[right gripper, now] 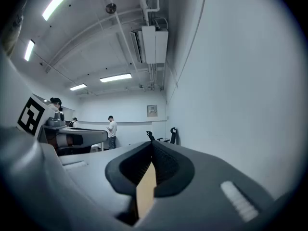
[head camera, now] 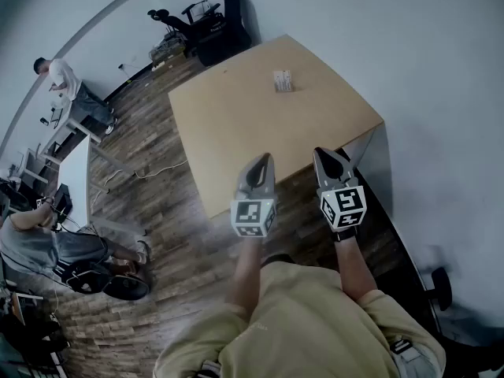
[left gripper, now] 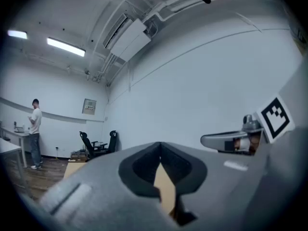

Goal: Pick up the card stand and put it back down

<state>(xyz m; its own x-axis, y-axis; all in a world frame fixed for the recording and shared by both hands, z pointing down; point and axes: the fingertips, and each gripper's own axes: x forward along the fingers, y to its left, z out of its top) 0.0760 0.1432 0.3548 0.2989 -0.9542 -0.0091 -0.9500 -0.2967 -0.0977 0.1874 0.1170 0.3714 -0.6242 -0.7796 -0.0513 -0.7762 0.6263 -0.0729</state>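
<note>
Both grippers are held level and side by side above the near edge of a light wooden table (head camera: 236,124), in front of the person holding them, who wears a beige top (head camera: 307,321).

The left gripper (head camera: 264,162) has its 2 jaws closed together with nothing between them. In the left gripper view the tips meet at a point, and only a sliver of the tabletop shows through the small gap below them. The right gripper (head camera: 324,160) is the same: its jaws are pressed tip to tip and empty, with a strip of wood visible behind them in the right gripper view. Each gripper shows at the edge of the other's view, its marker cube (left gripper: 275,117) facing the camera.

The card stand (head camera: 283,81) sits on the far part of the table, toward the far right edge. It is well apart from both grippers and touched by neither. It is small and pale, and its details are too fine to make out.

Beyond the table's far corner, black office chairs (head camera: 206,24) stand against the white wall. The floor (head camera: 157,235) is wood plank. A standing person in a white top (head camera: 63,77) is at a desk far to the left, and another person (head camera: 39,242) sits lower left.
</note>
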